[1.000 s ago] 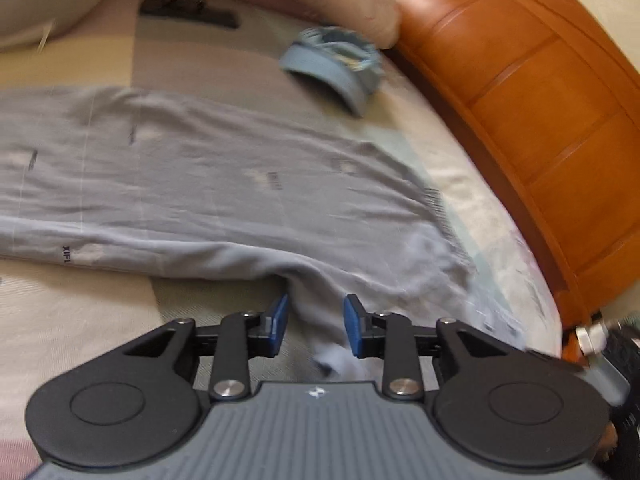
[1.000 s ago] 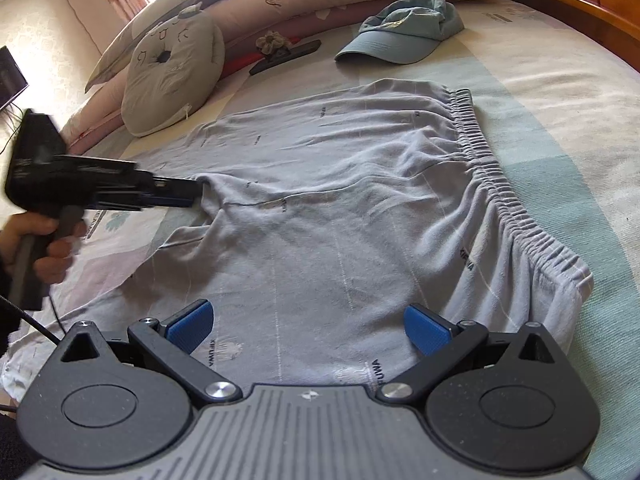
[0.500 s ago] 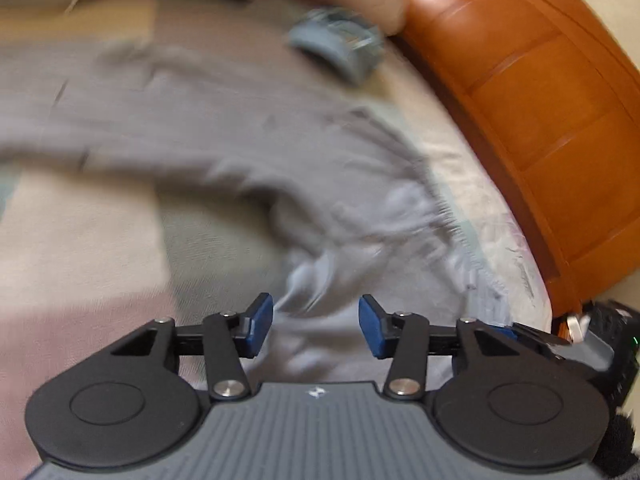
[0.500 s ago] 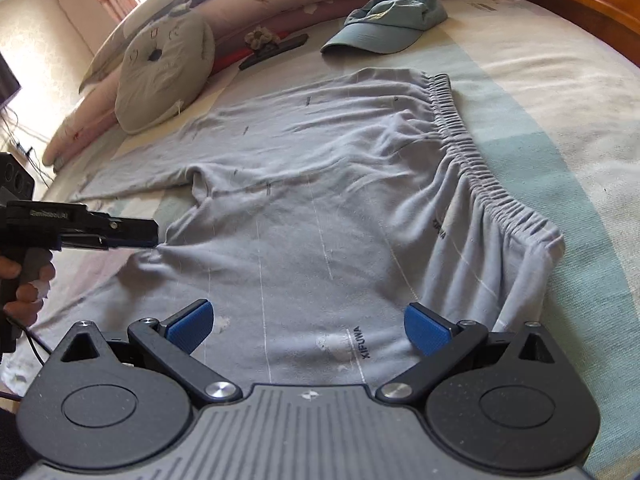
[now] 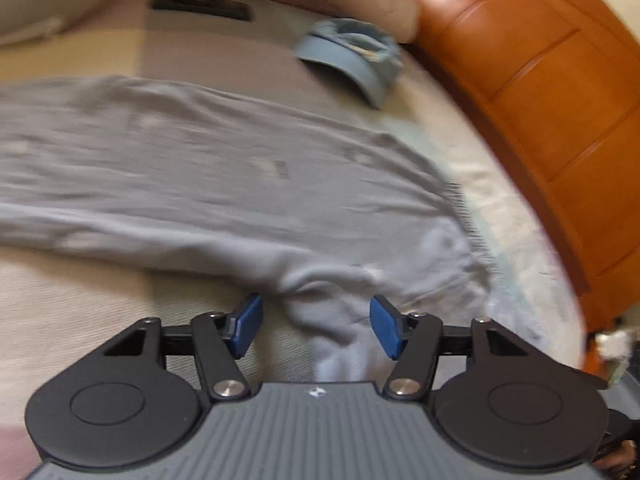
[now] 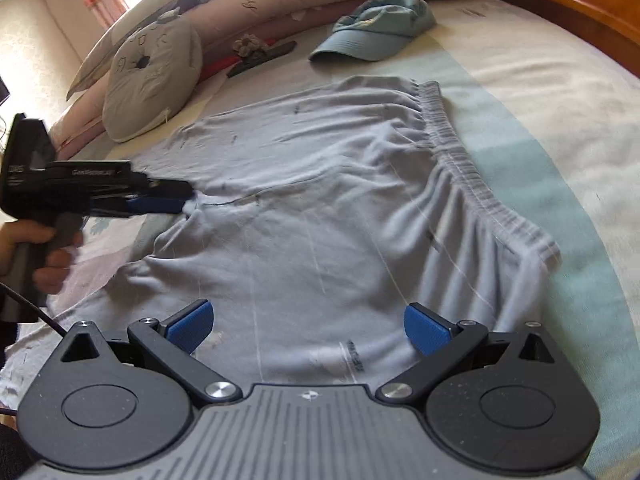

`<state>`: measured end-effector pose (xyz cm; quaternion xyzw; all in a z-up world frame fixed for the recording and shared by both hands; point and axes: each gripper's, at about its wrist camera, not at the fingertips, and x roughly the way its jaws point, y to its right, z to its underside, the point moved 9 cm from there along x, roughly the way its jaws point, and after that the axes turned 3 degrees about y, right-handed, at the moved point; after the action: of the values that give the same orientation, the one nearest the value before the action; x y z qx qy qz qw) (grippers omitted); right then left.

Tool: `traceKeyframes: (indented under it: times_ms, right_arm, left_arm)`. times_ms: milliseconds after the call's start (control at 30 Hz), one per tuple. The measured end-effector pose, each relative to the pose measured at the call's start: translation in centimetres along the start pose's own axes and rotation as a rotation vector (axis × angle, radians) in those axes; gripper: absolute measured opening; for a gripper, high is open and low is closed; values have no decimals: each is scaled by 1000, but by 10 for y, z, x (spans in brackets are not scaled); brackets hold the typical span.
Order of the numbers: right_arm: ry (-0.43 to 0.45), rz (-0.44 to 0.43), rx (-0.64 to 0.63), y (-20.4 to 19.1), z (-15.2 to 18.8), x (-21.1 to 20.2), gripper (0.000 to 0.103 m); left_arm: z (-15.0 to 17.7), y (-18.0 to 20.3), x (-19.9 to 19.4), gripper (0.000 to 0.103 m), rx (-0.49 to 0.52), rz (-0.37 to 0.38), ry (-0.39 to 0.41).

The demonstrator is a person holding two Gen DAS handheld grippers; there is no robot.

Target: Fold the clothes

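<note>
The left gripper (image 5: 316, 326) stands half open around the crotch bunch of the grey trousers (image 6: 340, 216), holding nothing; the right gripper (image 6: 306, 326) is wide open and empty, nearer the waistband (image 6: 472, 176) — a shallow pinch could slip off.

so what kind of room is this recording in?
Most likely a bedroom: the grey trousers lie spread on a bed with pillows along its far side and a curved wooden bed frame. A blue cap lies near the pillows.

Both grippers, left (image 5: 316, 326) and right (image 6: 306, 328), have black linkage arms, silver screws, blue pads (image 6: 190, 326), and ribbed grey bodies. A black cable (image 6: 28, 304) trails from the left one.
</note>
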<state>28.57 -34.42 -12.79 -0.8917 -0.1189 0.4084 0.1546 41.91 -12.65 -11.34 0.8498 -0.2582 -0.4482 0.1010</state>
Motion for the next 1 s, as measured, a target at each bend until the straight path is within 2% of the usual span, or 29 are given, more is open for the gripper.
traceKeyframes:
  times_ms: [67, 100, 133, 233, 367, 433, 500, 667, 767, 833, 900, 1000]
  right_arm:
    - [16, -18, 4, 0, -7, -2, 103]
    - [33, -27, -4, -2, -15, -2, 103]
    - [52, -36, -17, -5, -26, -2, 103]
    - [105, -36, -76, -12, -64, 7, 103]
    - [144, -91, -119, -17, -117, 36, 103]
    - [127, -114, -101, -12, -133, 62, 103]
    - [84, -91, -63, 2, -139, 91, 103]
    - [103, -10, -116, 32, -151, 127, 103]
    - [88, 37, -77, 42, -165, 131, 103]
    - [74, 36, -53, 37, -169, 125, 103]
    - [108, 8, -112, 18, -173, 116, 103]
    - [114, 20, -201, -2, -179, 126, 103]
  left_arm:
    - [-6, 8, -18, 69, 58, -18, 54]
    - [-9, 12, -26, 79, 87, -29, 78]
    - [-11, 17, -32, 84, 122, -51, 98]
    - [-1, 20, -42, 85, 174, -111, 116]
    - [13, 22, -54, 89, 234, -188, 134]
    - [20, 23, -61, 92, 264, -226, 143]
    - [27, 25, -67, 92, 295, -265, 152]
    - [42, 3, -84, 93, 226, -325, 150]
    - [48, -6, -90, 93, 204, -340, 148]
    - [50, -10, -95, 93, 189, -343, 155]
    - [52, -13, -97, 93, 178, -347, 154]
    - [55, -16, -99, 93, 183, -370, 148]
